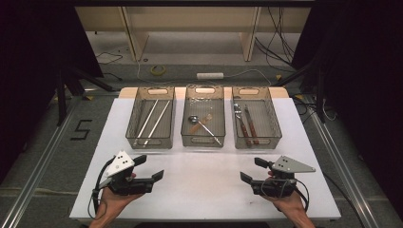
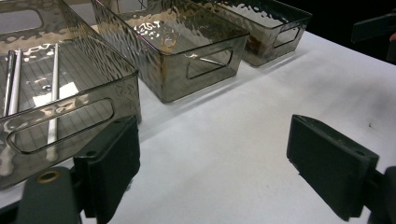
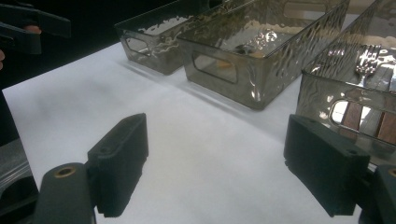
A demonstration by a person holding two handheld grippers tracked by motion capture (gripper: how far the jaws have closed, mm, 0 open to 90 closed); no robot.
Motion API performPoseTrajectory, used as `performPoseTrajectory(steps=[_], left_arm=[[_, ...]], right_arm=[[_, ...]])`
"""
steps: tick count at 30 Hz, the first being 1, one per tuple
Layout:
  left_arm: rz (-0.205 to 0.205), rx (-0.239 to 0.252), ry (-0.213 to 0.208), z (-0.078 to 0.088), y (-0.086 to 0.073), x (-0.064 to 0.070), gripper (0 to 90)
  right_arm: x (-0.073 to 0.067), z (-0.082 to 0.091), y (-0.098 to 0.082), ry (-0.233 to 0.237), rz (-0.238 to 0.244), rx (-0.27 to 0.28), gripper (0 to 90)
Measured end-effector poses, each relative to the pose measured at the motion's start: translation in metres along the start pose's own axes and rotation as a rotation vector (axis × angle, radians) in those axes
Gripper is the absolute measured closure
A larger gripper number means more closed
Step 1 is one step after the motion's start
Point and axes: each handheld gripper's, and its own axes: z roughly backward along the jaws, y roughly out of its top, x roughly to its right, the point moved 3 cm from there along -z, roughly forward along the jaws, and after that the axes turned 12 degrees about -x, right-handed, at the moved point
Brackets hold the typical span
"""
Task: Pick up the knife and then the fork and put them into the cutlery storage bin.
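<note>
Three smoky clear bins stand in a row at the back of the white table (image 1: 204, 190). The left bin (image 1: 150, 118) holds metal chopsticks (image 2: 53, 88). In the middle bin (image 1: 203, 116) lie a metal ladle and a small spoon. The right bin (image 1: 256, 118) holds a fork (image 3: 369, 60) and another wooden-handled utensil. My left gripper (image 1: 148, 167) rests near the front left, open and holding nothing. My right gripper (image 1: 253, 170) sits at the front right, also open with nothing between its jaws. In the gripper views, the left gripper (image 2: 212, 165) and the right gripper (image 3: 217, 170) hover over bare white table.
Wide bare table lies between the grippers and the bins. Beyond the table are cables, a power strip (image 1: 210, 75) and a roll of yellow tape (image 1: 158, 70) on the floor. Metal rails run along both table sides.
</note>
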Motion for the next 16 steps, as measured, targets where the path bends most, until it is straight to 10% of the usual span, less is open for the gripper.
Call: performPoseTrajectory(steps=[16], left_arm=[[0.001,0.001,0.001,0.0002,0.0,-0.0001,16.8]], right_arm=[[0.0005,0.0001,0.0003,-0.004,0.001,-0.001,22.9]])
